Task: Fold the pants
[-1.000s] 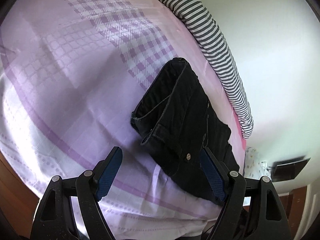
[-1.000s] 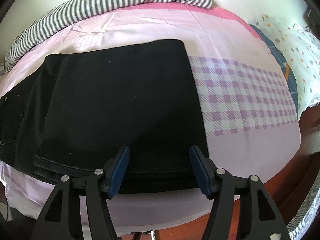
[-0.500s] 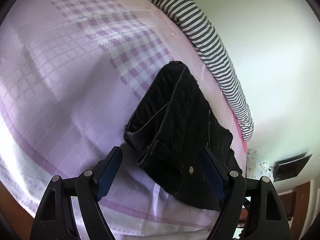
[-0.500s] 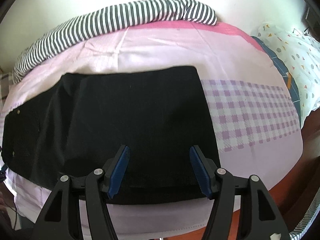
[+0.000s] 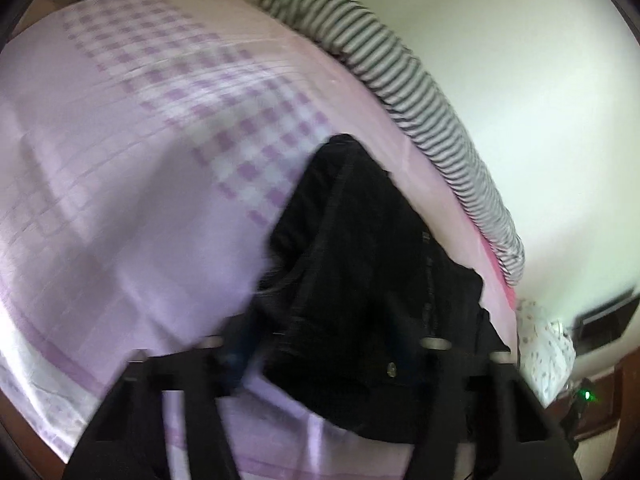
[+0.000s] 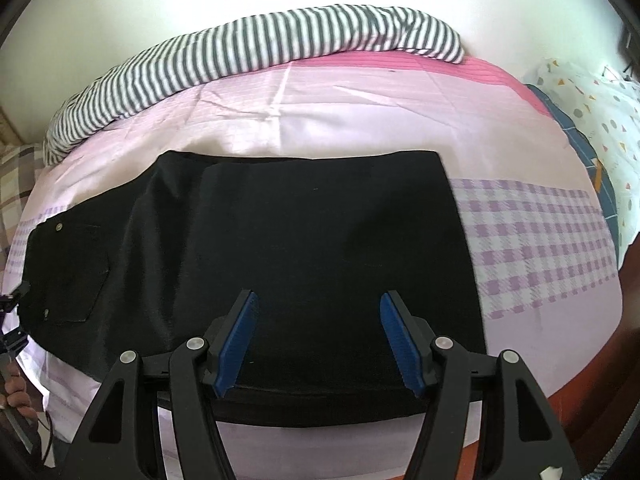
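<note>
Pants (image 6: 288, 264), black and folded over on themselves, lie flat on the bed (image 6: 360, 112) close to its near edge, their long axis running along that edge. In the right wrist view the waist end, with a pocket and small rivets, points toward the left side of the bed, and the squared folded end points toward the purple checked band of the sheet (image 6: 536, 240) on the right. Along the far edge of the bed, against the pale wall, a striped blanket (image 6: 248, 56) lies bunched in a long roll, well apart from the pants, and a white cloth with coloured spots (image 6: 600, 108) sits at the far right corner. The right gripper (image 6: 318, 344) hangs over the near edge of the pants with its blue pads spread wide and gripping no cloth. The left wrist view is badly blurred: the left gripper (image 5: 320, 348) sits at the waist end of the pants (image 5: 360, 264), the waistband lying between its fingers, but whether they are clamped on the cloth I cannot tell.
</note>
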